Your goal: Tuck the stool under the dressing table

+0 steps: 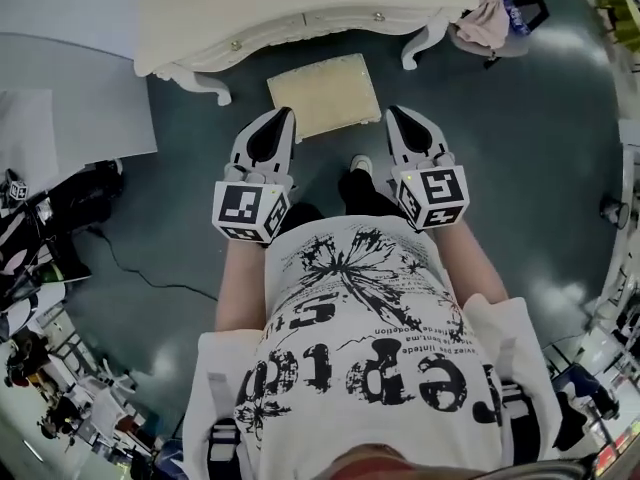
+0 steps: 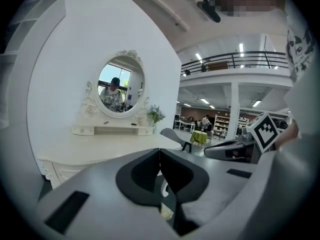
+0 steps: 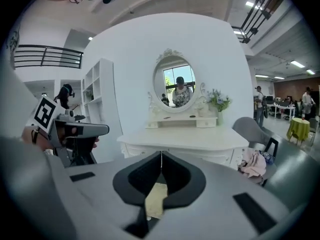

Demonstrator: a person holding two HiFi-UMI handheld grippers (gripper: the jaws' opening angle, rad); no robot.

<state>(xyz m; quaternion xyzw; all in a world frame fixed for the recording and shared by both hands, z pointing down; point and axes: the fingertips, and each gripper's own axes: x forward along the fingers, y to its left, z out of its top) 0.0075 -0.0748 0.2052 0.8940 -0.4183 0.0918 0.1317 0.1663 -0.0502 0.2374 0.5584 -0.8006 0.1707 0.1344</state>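
Note:
The cream cushioned stool [image 1: 325, 93] stands on the dark floor just in front of the white dressing table [image 1: 250, 13], its far edge near the table's front. My left gripper [image 1: 277, 118] hangs shut above the stool's left side, holding nothing. My right gripper [image 1: 397, 116] is shut too, beside the stool's right side. A bit of the stool's seat [image 3: 156, 199] shows between the right jaws' hollow. In the gripper views the dressing table [image 3: 182, 136] with its oval mirror [image 3: 175, 84] stands straight ahead. The left gripper [image 2: 160, 156] has its tips touching.
A grey chair [image 1: 495, 18] with pink cloth draped on it stands at the table's right end. A white wall panel [image 1: 70, 98] lies to the left. Cables and gear [image 1: 50, 218] clutter the floor at the left. The person's feet [image 1: 360, 168] stand behind the stool.

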